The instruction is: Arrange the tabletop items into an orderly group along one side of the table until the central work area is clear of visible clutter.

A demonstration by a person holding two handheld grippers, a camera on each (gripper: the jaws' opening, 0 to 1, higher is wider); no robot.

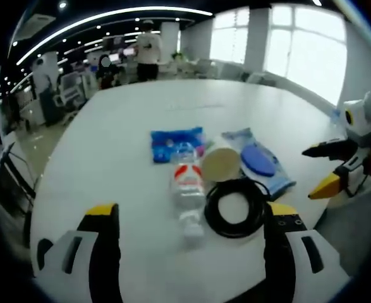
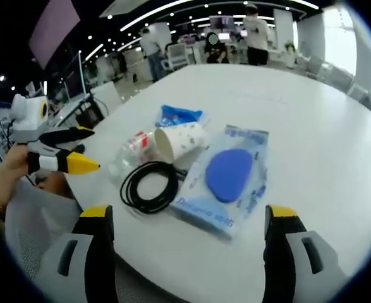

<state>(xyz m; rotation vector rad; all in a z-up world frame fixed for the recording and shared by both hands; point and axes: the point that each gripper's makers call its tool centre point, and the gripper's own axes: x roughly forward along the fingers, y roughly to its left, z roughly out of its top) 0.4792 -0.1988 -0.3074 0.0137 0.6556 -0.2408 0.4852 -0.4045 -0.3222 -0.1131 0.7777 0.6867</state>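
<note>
I hold my left gripper (image 1: 188, 243) wide open and empty; the cable coil (image 1: 234, 208) lies just ahead of it, bottle (image 1: 186, 189) lengthwise beside the coil.

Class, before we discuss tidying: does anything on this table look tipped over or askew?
Yes. The paper cup and clear plastic bottle both lie on their sides, bunched with the black cable coil and packets.

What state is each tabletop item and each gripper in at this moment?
Paper cup: lying on its side, mouth open toward the cable.
Plastic bottle: lying flat, clear and apparently empty.
Black cable: coiled in a loop, flat on the table.
Blue pad packet: flat, looks sealed.
Blue wipes pack: lying flat.
Left gripper: open, holding nothing.
Right gripper: open, holding nothing.
</note>
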